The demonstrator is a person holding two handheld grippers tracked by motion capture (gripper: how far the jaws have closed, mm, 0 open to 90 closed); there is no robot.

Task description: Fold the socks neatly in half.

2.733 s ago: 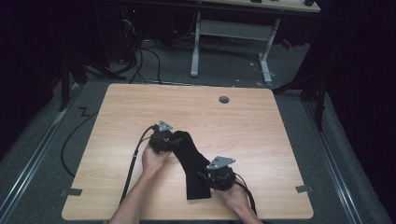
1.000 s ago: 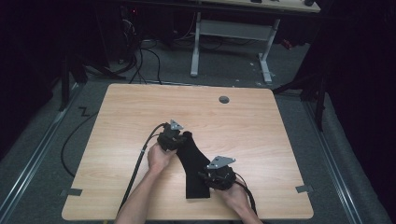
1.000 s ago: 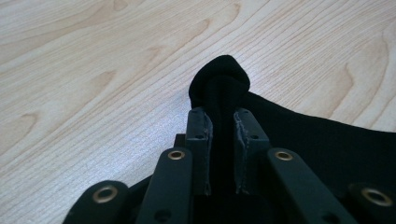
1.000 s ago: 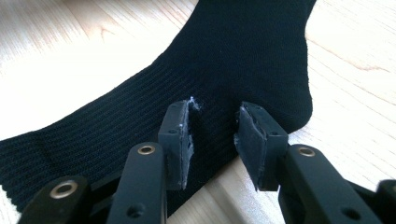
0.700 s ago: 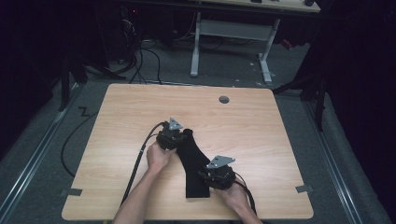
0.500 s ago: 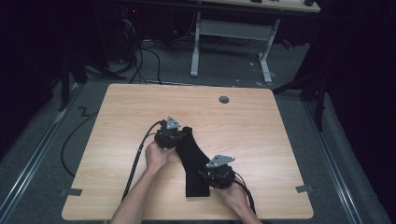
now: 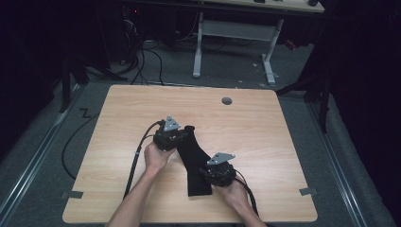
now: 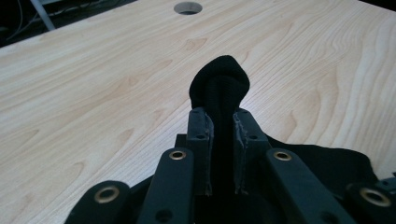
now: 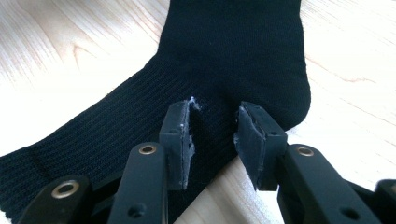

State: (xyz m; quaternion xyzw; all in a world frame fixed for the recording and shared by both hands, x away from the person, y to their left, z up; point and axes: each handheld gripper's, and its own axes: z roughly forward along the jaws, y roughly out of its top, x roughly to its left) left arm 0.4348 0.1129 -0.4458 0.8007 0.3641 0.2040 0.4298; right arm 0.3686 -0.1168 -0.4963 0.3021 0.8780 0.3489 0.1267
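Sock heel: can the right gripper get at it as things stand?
Probably yes. The right gripper has its jaws open right over the black sock near the heel, with nothing in between.

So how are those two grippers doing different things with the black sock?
The left gripper is shut on a bunched fold at one end of the black sock, which sticks up between its jaws. The right gripper has its jaws apart, poised over flat fabric near the heel. In the high view the left gripper sits farther up the table; the right sits nearer the person. Both are hand-held, with the same black jaws.
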